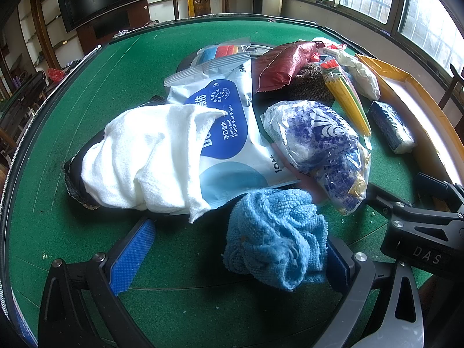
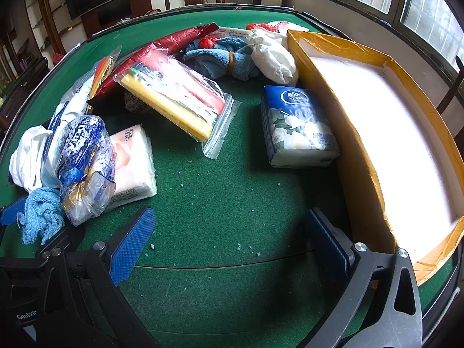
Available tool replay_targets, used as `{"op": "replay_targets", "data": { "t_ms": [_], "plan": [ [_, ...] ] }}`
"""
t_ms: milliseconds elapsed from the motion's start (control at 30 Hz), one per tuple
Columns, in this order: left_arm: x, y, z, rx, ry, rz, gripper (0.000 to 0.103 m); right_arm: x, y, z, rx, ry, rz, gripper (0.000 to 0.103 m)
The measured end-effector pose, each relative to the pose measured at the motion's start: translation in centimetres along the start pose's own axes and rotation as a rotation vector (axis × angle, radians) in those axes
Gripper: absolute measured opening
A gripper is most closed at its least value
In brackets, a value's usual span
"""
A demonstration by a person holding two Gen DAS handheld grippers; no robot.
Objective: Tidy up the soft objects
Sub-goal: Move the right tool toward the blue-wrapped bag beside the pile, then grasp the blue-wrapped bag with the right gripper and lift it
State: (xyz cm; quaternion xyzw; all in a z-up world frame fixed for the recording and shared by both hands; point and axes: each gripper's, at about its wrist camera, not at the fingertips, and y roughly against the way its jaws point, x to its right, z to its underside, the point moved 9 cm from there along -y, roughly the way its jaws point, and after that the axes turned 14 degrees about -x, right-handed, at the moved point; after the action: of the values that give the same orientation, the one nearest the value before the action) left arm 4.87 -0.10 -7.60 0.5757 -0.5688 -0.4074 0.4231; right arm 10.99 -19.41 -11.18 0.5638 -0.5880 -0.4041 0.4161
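Observation:
A crumpled light blue cloth (image 1: pixel 275 237) lies on the green table between the fingers of my left gripper (image 1: pixel 232 255), against the right pad; the jaws stand wide open. It also shows in the right wrist view (image 2: pixel 40 217). Beyond it lie a white towel (image 1: pixel 145 156), a wet wipes pack (image 1: pixel 229 133) and a blue-white plastic bag (image 1: pixel 319 142). My right gripper (image 2: pixel 229 249) is open and empty over bare felt. A blue tissue pack (image 2: pixel 295 124) lies ahead of it beside the yellow-taped box (image 2: pixel 356 150).
A zip bag of coloured cloths (image 2: pixel 177 98), a red foil bag (image 2: pixel 174 43), a knotted blue towel (image 2: pixel 223 58), a white bundle (image 2: pixel 272 55) and a pink tissue pack (image 2: pixel 133 162) lie on the table (image 2: pixel 217 203). The box's white inside (image 2: pixel 382 121) holds nothing visible.

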Motion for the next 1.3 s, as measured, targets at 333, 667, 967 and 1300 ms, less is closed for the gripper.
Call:
{"op": "replay_targets", "data": {
  "t_ms": [333, 667, 967, 1300],
  "plan": [
    [0.2, 0.0, 0.0, -0.005, -0.021, -0.002, 0.103, -0.6, 0.7, 0.4, -0.046, 0.121, -0.091, 0.099],
    [-4.8, 2.7, 1.2, 0.076, -0.019, 0.197, 0.101, -3.9, 5.7, -0.2, 0.058, 0.276, -0.294, 0.061],
    [-2.8, 3.3, 1.5, 0.101, -0.113, 0.252, 0.080, -5.4, 6.7, -1.2, 0.070, 0.296, -0.338, 0.062],
    [-1.4, 2.2, 1.4, 0.045, -0.148, 0.281, 0.078, -9.8, 4.3, -3.4, 0.067, 0.391, -0.245, 0.062]
  ]
}}
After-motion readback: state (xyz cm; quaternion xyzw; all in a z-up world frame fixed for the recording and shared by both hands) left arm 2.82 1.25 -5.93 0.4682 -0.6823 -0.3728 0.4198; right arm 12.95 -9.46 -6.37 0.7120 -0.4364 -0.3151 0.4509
